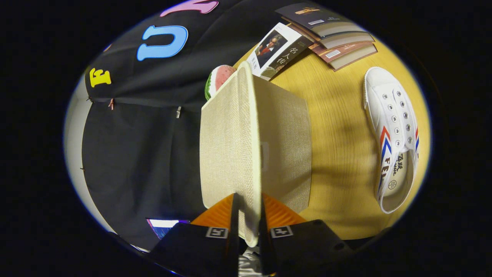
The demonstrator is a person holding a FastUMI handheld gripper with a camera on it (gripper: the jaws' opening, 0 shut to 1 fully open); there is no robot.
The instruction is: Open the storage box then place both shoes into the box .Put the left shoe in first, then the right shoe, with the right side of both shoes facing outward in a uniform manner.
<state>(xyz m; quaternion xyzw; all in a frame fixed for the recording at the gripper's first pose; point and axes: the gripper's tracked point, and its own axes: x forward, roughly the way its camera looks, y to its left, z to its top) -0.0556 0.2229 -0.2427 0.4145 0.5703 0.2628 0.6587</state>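
While pinched:
Lid: woven fabric, light, stiffish; rim is clamped by gripper, both fingers pressed on it.
Shoe: canvas, soft, light; best taken at collar.

lid: coarse woven cloth | table: smooth wood | shoe: canvas

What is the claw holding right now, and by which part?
The claw is shut on the storage box lid, pinching its near edge between both fingers.
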